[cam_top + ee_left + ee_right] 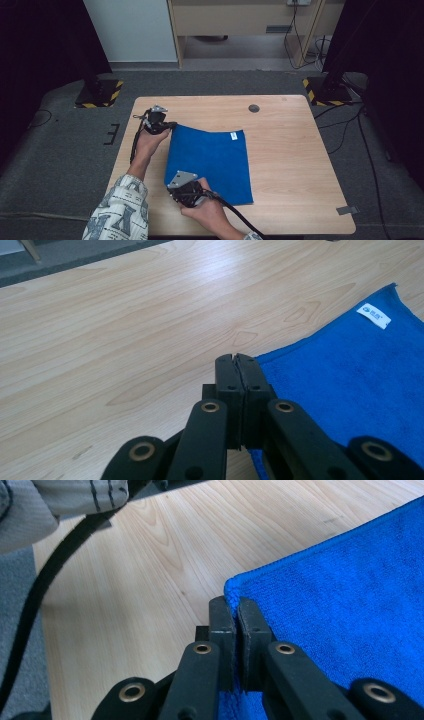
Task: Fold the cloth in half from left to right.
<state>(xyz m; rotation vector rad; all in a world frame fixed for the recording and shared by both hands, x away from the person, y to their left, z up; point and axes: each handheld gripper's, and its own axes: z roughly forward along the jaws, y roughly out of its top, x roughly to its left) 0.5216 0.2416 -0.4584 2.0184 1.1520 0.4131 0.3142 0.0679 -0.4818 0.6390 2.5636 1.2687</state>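
Left gripper (169,126) and right gripper (184,196) — each pinching a corner of the blue cloth (212,162) — on the wooden table (285,150).

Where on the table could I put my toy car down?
The bare wood right of the blue towel, up to the table edge, is widest. The far strip near the dark round hole is free too. The towel's left side is crowded by both tools.

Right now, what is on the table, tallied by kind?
Blue cloth: 1
White tag on the cloth: 1
Hand-held gripper: 2, left and right, each shut on a cloth corner
Total: 4
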